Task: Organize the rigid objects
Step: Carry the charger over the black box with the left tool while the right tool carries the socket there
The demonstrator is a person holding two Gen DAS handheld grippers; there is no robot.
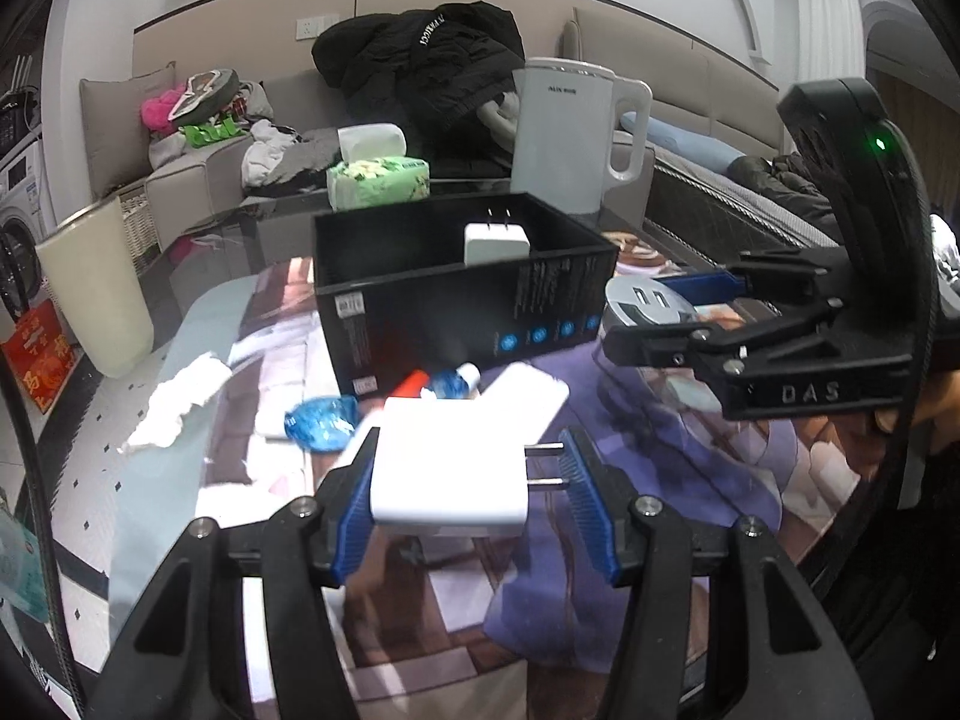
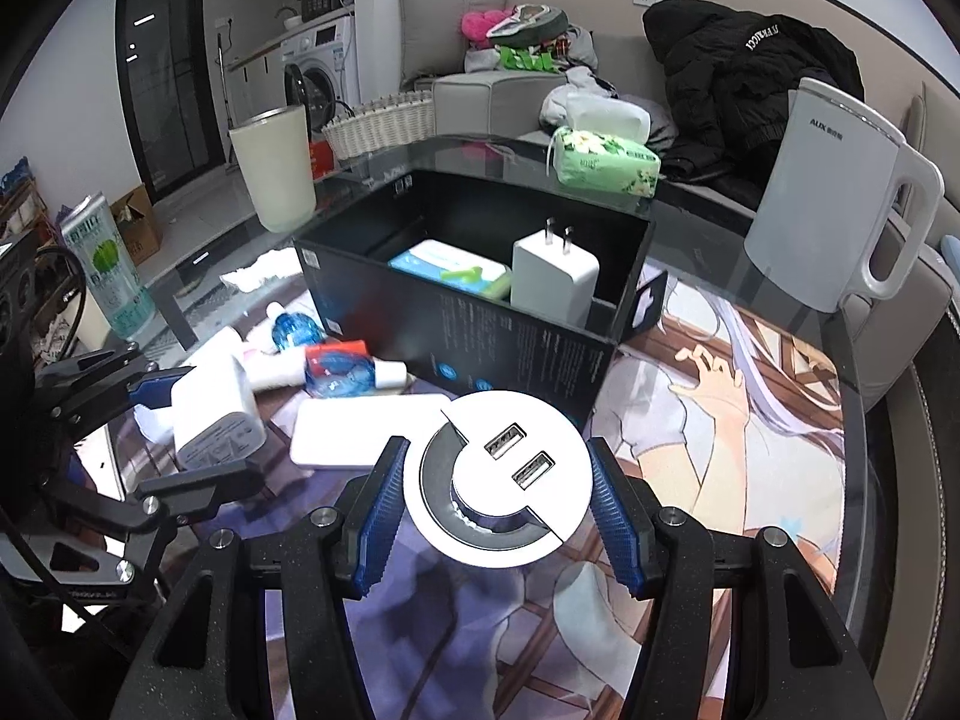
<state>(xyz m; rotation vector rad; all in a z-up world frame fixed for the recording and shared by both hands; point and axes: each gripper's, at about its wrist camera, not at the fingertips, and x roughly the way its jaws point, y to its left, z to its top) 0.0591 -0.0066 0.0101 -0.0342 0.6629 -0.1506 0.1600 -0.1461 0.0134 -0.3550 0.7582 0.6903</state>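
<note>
My left gripper [image 1: 474,480] is shut on a white plug charger [image 1: 450,468], prongs pointing right, held above the table in front of the black box [image 1: 456,306]. It also shows in the right wrist view [image 2: 216,414]. My right gripper [image 2: 498,492] is shut on a round white USB socket disc [image 2: 495,477], also seen at right in the left wrist view [image 1: 645,300]. The black box [image 2: 480,330] holds another white charger [image 2: 555,279] standing prongs up and a blue-green pack [image 2: 450,267]. A white power bank [image 2: 360,429] lies on the table before the box.
A white kettle [image 2: 840,204], a green tissue pack [image 2: 606,162] and a cream bin [image 2: 273,168] stand around the box. Small tubes and blue packets [image 2: 330,366] lie left of the power bank. A crumpled tissue [image 1: 180,402] lies at left. A sofa with clothes is behind.
</note>
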